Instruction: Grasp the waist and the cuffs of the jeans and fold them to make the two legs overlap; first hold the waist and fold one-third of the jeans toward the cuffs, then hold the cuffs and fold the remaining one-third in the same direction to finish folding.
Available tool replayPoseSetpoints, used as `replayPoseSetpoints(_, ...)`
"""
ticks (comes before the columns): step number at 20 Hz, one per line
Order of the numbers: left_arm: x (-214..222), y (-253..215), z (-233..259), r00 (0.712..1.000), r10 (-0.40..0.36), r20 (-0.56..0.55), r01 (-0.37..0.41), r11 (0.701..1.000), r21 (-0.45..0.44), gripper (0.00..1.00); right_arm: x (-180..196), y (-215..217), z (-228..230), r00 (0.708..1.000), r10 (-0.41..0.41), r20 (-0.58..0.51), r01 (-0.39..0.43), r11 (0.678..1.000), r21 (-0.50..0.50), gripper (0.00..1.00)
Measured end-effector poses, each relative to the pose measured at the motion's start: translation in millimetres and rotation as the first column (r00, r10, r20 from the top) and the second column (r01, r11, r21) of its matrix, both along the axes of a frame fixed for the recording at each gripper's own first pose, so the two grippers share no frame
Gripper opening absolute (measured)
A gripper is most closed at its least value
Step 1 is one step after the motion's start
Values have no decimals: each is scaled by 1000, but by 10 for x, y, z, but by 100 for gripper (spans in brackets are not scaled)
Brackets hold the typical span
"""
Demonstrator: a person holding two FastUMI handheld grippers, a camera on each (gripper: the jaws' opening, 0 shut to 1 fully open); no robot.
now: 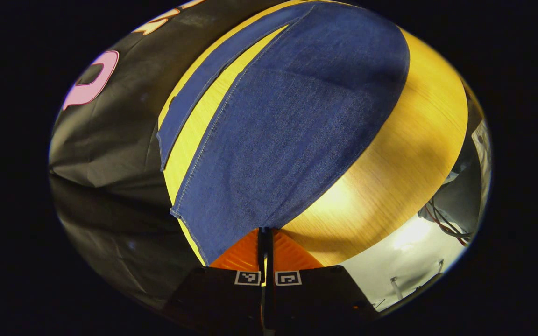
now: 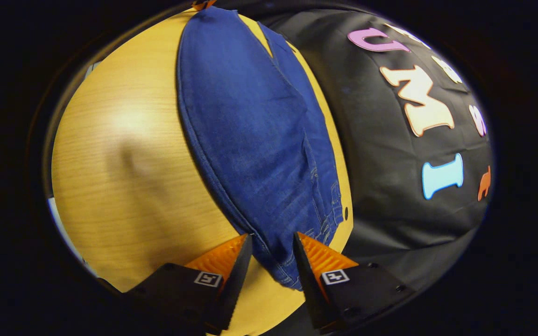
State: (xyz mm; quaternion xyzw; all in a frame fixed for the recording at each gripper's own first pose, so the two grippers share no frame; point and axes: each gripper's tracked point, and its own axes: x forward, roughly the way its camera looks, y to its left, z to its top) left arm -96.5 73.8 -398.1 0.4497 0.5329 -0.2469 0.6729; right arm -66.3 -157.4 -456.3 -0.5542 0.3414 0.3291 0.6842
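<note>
The wooden desk [image 1: 404, 154] carries the jeans [image 1: 287, 140], which lie flat along it with the two legs apart, one broad and near, the other a narrow strip by the far edge. In the left gripper view the left tongs [image 1: 265, 233] are pressed together at the cuff edge, apparently pinching the denim. In the right gripper view the right tongs [image 2: 272, 242] stand open astride the waist end [image 2: 292, 261], fingers not pressing the cloth.
</note>
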Motion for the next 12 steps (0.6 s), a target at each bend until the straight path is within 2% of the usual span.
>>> replayPoseSetpoints(2,12,-4,1,1000,18,5,-18,1000,-2,0,-94,33,-63,999,24,-29,-25,1000,-11,29)
replayPoseSetpoints(4,13,-10,3,999,32,11,-32,999,-5,0,-56,2,-81,999,17,-30,-18,1000,-21,27)
replayPoseSetpoints(6,27,-5,-3,999,36,15,-36,999,-1,0,-4,-37,-22,998,-52,-31,52,999,5,2)
replayPoseSetpoints(8,55,-17,6,996,88,18,-88,996,-21,0,94,-5,-30,992,-124,-14,125,990,59,3)
replayPoseSetpoints(10,82,-42,39,974,224,24,-222,972,-78,0,224,48,216,981,-185,56,177,976,130,2)
replayPoseSetpoints(12,254,-61,178,944,323,73,-314,942,-117,0,356,85,415,961,-254,105,229,951,208,3)
